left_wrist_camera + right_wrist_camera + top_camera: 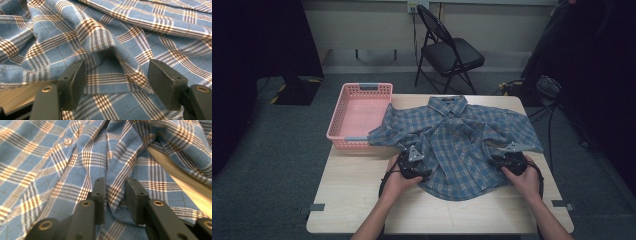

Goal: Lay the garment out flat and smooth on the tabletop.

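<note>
Plaid shirt (457,140), pink basket (360,114), unlabelled

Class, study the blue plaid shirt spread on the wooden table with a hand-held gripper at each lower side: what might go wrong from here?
1. The right hand-held gripper pinches just a thin ridge of the blue plaid cotton shirt; it may slip free when pulled.
2. The left hand-held gripper stands open over a fold, so lifting now would likely be lopsided.
3. A sleeve lies against the pink plastic basket and might drag it.
</note>
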Available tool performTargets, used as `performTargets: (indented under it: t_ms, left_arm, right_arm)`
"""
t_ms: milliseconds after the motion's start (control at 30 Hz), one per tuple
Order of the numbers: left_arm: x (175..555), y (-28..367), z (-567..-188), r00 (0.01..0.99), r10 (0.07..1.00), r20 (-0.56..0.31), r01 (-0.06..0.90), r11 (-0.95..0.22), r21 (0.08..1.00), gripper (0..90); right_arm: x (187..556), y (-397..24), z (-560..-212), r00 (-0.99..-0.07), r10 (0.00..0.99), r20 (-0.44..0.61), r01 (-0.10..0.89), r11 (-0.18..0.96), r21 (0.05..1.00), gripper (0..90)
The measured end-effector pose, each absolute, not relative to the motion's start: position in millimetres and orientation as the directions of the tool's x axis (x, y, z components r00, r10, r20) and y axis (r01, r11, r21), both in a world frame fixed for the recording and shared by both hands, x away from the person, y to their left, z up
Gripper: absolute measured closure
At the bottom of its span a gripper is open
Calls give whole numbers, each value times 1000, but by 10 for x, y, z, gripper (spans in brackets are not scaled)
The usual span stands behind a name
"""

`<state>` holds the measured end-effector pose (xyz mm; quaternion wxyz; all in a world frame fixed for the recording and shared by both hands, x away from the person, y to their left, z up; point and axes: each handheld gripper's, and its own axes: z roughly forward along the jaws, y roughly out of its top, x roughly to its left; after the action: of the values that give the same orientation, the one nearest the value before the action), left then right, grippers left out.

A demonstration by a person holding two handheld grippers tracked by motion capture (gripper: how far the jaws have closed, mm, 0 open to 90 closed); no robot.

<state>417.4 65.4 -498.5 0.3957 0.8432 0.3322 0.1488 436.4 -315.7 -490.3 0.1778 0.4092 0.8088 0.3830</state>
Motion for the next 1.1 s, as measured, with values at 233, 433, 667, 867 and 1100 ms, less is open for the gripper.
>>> performTargets:
  t_ms: [233, 433, 667, 867, 1100]
  left_arm:
    - [4173, 653, -4984, 736, 677, -10, 441, -468, 766, 310]
    - [4172, 654, -4983, 737, 676, -9, 439, -470, 766, 315]
    - [4172, 654, -4983, 738, 675, -8, 439, -470, 766, 316]
    - [4173, 655, -4983, 738, 675, -9, 440, -470, 766, 316]
    - [4175, 655, -4984, 737, 675, -11, 441, -468, 766, 316]
  right_arm:
    - [4338, -3213, -4810, -593, 805, 26, 519, 357, 777, 890]
    - [4348, -3305, -4729, -572, 819, 51, 514, 309, 800, 897]
    - [4487, -3546, -4521, -492, 867, 84, 490, 196, 849, 885]
    - [4705, -3759, -4511, -405, 913, 60, 501, 166, 849, 853]
    - [4633, -3776, -4615, -405, 913, 52, 491, 170, 855, 609]
